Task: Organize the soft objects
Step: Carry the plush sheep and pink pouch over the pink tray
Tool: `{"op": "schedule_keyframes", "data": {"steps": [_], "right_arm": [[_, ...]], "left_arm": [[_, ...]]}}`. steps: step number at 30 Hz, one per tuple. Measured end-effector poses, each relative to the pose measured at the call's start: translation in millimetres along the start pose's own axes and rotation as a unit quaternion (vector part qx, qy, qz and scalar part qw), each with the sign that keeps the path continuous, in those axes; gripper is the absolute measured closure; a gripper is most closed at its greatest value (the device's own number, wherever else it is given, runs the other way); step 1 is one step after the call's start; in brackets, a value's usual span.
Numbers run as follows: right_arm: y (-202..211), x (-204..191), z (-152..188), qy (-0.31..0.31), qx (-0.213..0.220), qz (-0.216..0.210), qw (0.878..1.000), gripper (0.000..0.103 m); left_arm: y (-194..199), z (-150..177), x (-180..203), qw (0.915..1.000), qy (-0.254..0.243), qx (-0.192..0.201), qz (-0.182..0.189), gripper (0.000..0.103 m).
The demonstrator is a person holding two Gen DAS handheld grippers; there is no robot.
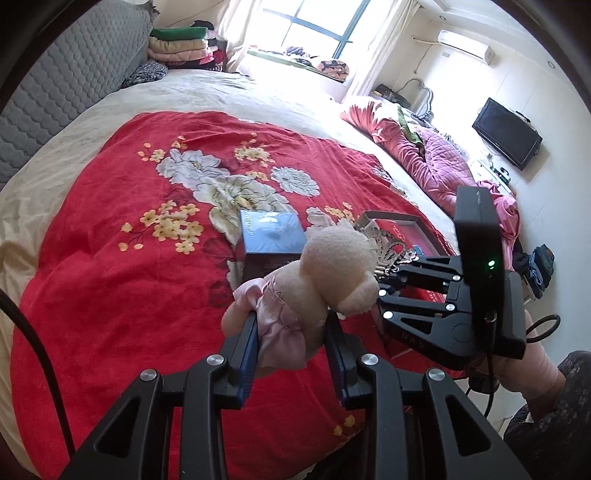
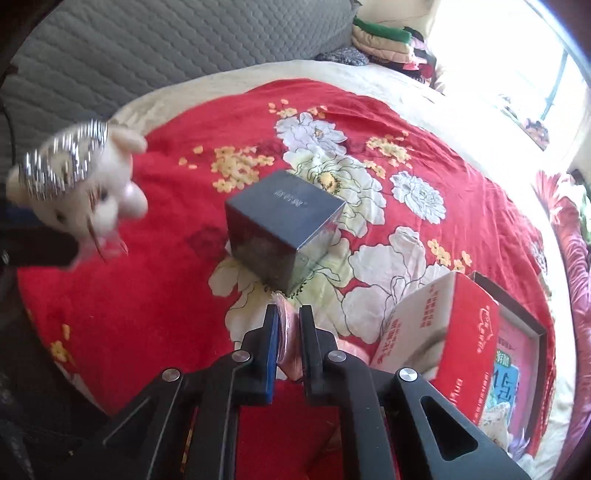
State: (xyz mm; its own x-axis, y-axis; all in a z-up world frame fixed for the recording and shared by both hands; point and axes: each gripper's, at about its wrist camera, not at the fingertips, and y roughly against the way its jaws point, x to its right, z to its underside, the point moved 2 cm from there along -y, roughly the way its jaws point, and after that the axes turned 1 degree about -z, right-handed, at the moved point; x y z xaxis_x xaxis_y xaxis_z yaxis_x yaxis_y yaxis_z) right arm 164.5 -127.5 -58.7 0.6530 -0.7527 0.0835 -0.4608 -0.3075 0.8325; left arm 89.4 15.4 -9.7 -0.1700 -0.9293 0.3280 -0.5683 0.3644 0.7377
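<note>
Cream plush bear (image 1: 338, 267) in a pink dress, held up above the red blanket (image 1: 110, 258), body clamped between the left gripper (image 1: 291, 347) pads. Seen from the right wrist: same bear at far left, silver tiara (image 2: 61, 162) on its head. Right gripper (image 2: 288, 325) clenched on a thin pink thing (image 2: 286, 332), too hidden to identify. Beyond the bear, on the blanket, a dark blue box (image 1: 271, 236); near its right, a red carton (image 2: 443, 325) and an open tray (image 2: 517, 350). Farther out, grey headboard (image 1: 66, 85), folded linens (image 1: 181, 46), window (image 1: 314, 26).
</note>
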Motion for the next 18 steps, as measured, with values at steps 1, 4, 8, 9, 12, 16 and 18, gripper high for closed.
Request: {"op": "schedule_keyframes", "data": {"steps": [1,4,8,9,12,16,18], "right_arm": [[5.8,0.5,0.3,-0.002,0.007,-0.001,1.0,0.092],[23.4,11.5,-2.1,-0.019,0.031,-0.005,0.999,0.092],[69.0,34.2,-2.1,-0.038,0.069,0.006,0.997,0.093],[79.2,40.7,-0.5,-0.043,0.075,0.009,0.996,0.093],[118.5,66.6,4.7,-0.062,0.109,0.031,0.992,0.093],[150.2,103.8,20.9,-0.087,0.124,0.059,0.987,0.093],[157.9,119.7,31.8,-0.1,0.124,0.068,0.985,0.093]], "left_arm": [[0.0,-0.5,2.2,1.0,-0.002,-0.001,0.0,0.069],[2.7,-7.8,16.9,0.9999,-0.014,0.003,0.0,0.069],[3.7,-21.7,47.5,0.9988,-0.048,0.009,-0.005,0.069],[3.4,-26.6,57.4,0.9985,-0.053,0.01,-0.002,0.069],[-0.7,-39.8,88.9,0.9971,-0.074,0.017,0.003,0.069],[-18.7,-52.3,125.7,0.9961,-0.087,0.009,0.016,0.069],[-30.2,-57.2,146.8,0.9947,-0.101,0.004,0.019,0.069]]}}
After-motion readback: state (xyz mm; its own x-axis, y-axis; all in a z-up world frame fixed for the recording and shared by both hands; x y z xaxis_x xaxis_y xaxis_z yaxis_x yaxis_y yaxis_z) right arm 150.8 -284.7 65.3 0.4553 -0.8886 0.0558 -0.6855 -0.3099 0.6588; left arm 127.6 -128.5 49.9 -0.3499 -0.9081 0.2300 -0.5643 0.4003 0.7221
